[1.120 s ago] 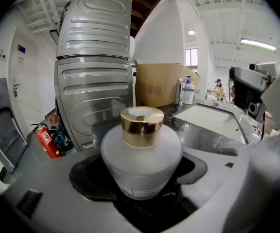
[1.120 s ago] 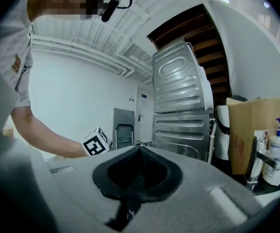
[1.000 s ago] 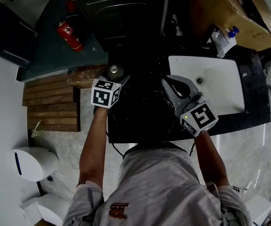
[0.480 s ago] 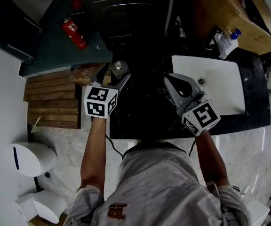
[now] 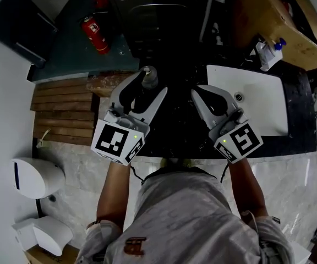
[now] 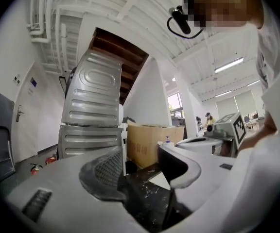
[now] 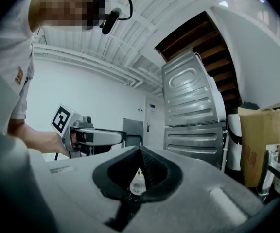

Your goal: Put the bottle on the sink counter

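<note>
A small clear bottle (image 5: 149, 77) with a metal cap stands upright at the far left corner of the black sink counter (image 5: 175, 131). My left gripper (image 5: 146, 91) points at it from the near side. Its jaws are spread and closing, and the bottle stands just beyond the fingertips, untouched. In the left gripper view only dark counter shows between the jaws of the left gripper (image 6: 142, 166). My right gripper (image 5: 195, 91) hovers over the counter beside the white sink (image 5: 257, 92), its jaws shut and empty. Through their gap the bottle (image 7: 137, 183) shows farther off.
A stacked washer and dryer (image 6: 91, 115) stand behind the counter. A cardboard box (image 5: 274, 21) and a pump bottle (image 5: 268, 51) sit behind the sink. To the left lie a red fire extinguisher (image 5: 95, 32) and wooden slats (image 5: 65, 109).
My left gripper has drawn back from the bottle toward the person, so its spread jaws now show. The bottle has stayed standing at the counter's corner. The right gripper has barely moved.
</note>
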